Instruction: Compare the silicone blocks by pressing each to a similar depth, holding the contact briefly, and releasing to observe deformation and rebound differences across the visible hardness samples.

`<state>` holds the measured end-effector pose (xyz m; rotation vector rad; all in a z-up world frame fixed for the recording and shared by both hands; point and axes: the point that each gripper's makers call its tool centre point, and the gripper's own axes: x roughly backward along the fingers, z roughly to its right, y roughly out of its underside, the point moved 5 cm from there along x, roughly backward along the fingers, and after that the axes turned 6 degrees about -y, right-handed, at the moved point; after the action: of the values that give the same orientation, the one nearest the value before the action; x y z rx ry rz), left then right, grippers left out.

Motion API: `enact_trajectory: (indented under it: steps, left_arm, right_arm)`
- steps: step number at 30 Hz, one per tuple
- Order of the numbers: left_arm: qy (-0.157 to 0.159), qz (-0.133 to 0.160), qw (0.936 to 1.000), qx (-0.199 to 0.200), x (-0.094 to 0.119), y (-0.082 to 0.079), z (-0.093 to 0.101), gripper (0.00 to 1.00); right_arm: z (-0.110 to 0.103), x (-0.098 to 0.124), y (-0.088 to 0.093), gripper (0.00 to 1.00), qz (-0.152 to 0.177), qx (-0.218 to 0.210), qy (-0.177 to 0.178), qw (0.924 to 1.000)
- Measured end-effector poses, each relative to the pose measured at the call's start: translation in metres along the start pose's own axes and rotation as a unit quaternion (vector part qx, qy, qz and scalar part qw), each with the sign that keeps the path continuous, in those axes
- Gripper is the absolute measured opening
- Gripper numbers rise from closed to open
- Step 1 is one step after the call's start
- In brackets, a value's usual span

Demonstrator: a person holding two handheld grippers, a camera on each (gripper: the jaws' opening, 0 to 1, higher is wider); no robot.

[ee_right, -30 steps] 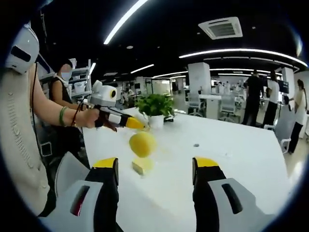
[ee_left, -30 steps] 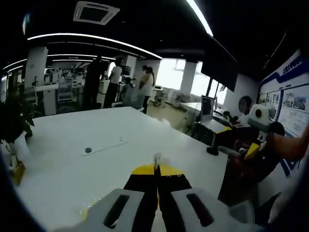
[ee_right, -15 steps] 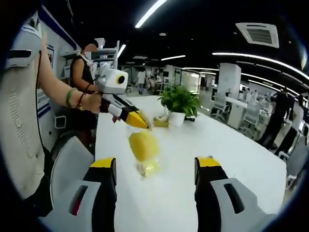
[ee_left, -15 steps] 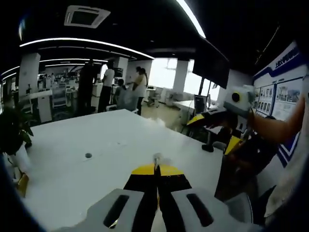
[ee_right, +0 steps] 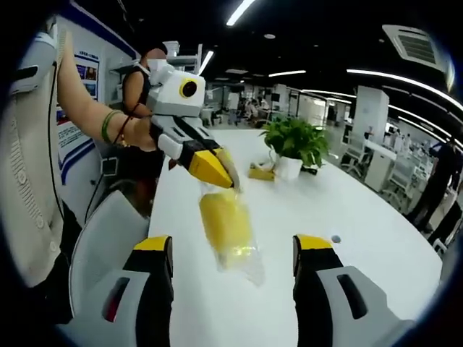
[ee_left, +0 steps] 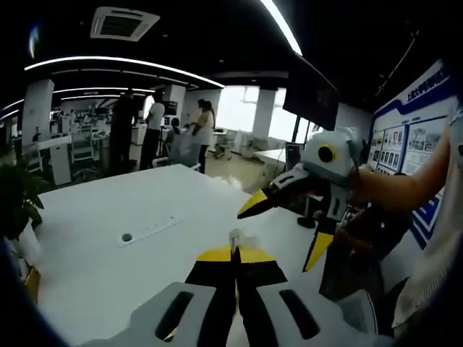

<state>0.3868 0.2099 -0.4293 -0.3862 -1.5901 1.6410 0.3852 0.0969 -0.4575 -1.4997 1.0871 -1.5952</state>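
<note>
Yellow silicone block (ee_right: 226, 228) in clear bag dangling, pinched by left gripper (ee_right: 230, 178); right gripper (ee_right: 233, 254) gaping wide.

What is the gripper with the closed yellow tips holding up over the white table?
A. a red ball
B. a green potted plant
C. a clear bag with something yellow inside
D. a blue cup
C: in the right gripper view, the left gripper has its yellow tips shut on the top of a clear bag with a yellow thing inside, hanging above the white table; the potted plant stands farther back on the table.
</note>
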Motion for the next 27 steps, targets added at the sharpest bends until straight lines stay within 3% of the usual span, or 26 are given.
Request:
enact_trajectory:
  steps: [8, 19, 21, 27]
  left_arm:
    - [0.015, 0.000, 0.9999, -0.006, -0.006, -0.006, 0.006, 0.00]
    - [0.042, 0.004, 0.9991, -0.007, -0.006, -0.011, 0.014, 0.00]
    - [0.047, 0.005, 0.9989, -0.003, -0.003, -0.012, 0.007, 0.00]
    - [0.058, 0.013, 0.9982, 0.009, 0.001, -0.017, 0.015, 0.00]
  right_arm:
    - [0.008, -0.021, 0.001, 0.63, -0.013, 0.001, -0.029, 0.9995]
    - [0.003, -0.046, 0.008, 0.60, -0.043, 0.003, -0.074, 0.9963]
    - [0.000, -0.047, 0.008, 0.54, -0.041, 0.000, -0.084, 0.9956]
    - [-0.007, -0.050, 0.006, 0.35, -0.021, -0.006, -0.105, 0.9943]
